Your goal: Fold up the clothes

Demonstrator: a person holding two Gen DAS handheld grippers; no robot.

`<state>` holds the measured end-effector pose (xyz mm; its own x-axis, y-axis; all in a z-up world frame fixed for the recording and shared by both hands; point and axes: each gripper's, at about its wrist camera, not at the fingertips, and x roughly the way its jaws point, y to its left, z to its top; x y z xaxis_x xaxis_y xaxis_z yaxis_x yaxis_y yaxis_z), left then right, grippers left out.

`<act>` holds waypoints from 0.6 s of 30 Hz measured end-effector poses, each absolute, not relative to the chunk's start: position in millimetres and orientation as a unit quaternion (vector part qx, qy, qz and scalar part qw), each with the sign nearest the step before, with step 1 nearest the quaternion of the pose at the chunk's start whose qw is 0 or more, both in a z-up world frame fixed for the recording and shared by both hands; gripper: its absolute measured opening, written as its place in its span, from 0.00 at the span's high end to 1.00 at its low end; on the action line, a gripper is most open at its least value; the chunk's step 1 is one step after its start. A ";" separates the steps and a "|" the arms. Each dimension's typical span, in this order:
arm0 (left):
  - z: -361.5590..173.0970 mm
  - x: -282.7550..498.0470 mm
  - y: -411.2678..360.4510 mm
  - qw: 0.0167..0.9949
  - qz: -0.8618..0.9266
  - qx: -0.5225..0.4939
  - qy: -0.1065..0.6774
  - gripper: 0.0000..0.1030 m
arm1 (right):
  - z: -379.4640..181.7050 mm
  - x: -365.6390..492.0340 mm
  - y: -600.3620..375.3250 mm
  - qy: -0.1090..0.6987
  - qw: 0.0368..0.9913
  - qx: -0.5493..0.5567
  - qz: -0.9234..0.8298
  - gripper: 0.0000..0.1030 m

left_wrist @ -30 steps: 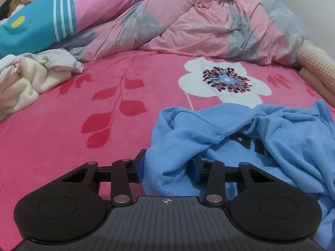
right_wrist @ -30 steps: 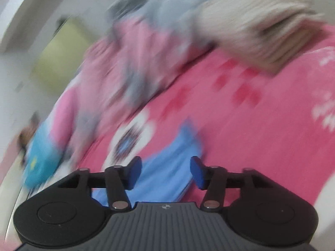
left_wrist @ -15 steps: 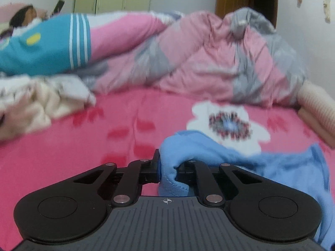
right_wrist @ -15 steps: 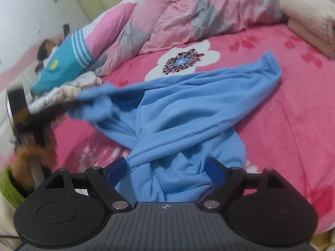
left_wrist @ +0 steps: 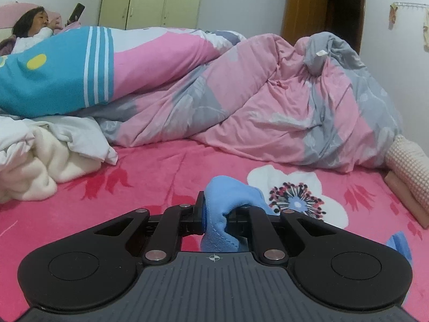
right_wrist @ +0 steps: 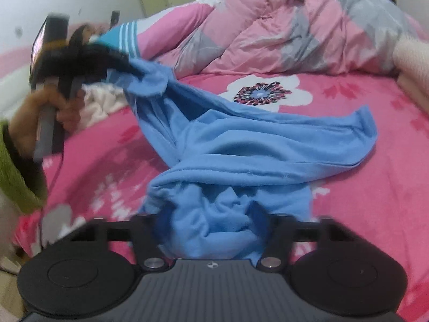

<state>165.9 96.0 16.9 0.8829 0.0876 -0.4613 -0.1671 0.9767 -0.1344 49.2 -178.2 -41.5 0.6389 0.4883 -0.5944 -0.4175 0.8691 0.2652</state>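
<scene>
Left wrist view: left gripper (left_wrist: 217, 216) fingers pinching blue garment (right_wrist: 241, 145) fold above pink bed (left_wrist: 161, 171); right gripper (right_wrist: 211, 225) fingers closing around bunched fabric.

You are working over a bed spread with a bright pink floral blanket (left_wrist: 166, 171). A rumpled pink-and-grey duvet (left_wrist: 281, 107) is heaped along its far side. Behind it stand pale green wardrobe doors (left_wrist: 152, 0) against a white wall (left_wrist: 241, 2), and a brown wooden door (left_wrist: 305, 10) opens on a dark doorway. What may be a rack (left_wrist: 410, 5) hangs at right.
</scene>
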 end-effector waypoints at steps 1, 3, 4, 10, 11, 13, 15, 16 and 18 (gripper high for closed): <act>16.2 166.7 97.0 0.966 0.068 -0.085 0.234 0.91 | -38.2 49.4 -187.5 0.338 0.904 0.077 0.250 0.76; 14.9 169.4 99.6 0.965 0.074 -0.083 0.236 0.91 | -30.9 49.7 -208.1 0.325 0.903 0.133 0.247 0.95; 14.4 171.1 101.4 0.965 0.077 -0.083 0.238 0.91 | -25.8 49.3 -225.5 0.313 0.903 0.173 0.240 0.99; 5.4 187.6 102.4 0.960 0.081 -0.079 0.254 0.91 | -27.4 49.4 -331.2 0.271 0.896 0.331 0.118 0.99; 5.3 189.6 100.4 0.960 0.081 -0.079 0.255 0.91 | -28.4 48.5 -336.2 0.273 0.897 0.330 0.106 0.99; 5.6 193.6 95.0 0.961 0.079 -0.076 0.253 0.91 | -22.4 46.5 -309.3 0.277 0.912 0.271 0.132 0.96; 3.8 196.4 89.4 0.961 0.080 -0.071 0.254 0.91 | -16.3 44.5 -282.3 0.280 0.923 0.211 0.157 0.82; 2.4 197.6 87.0 0.961 0.080 -0.069 0.255 0.91 | -13.3 43.6 -268.8 0.281 0.927 0.180 0.170 0.53; -2.3 198.7 83.9 0.959 0.082 -0.069 0.263 0.91 | -8.7 41.4 -237.9 0.278 0.933 0.114 0.199 0.21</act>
<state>198.7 84.0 -2.3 0.8479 0.1200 -0.5164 -0.1927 0.9772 -0.0892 41.4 -237.9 -8.7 0.7656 0.4355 -0.4735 -0.3082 0.8943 0.3243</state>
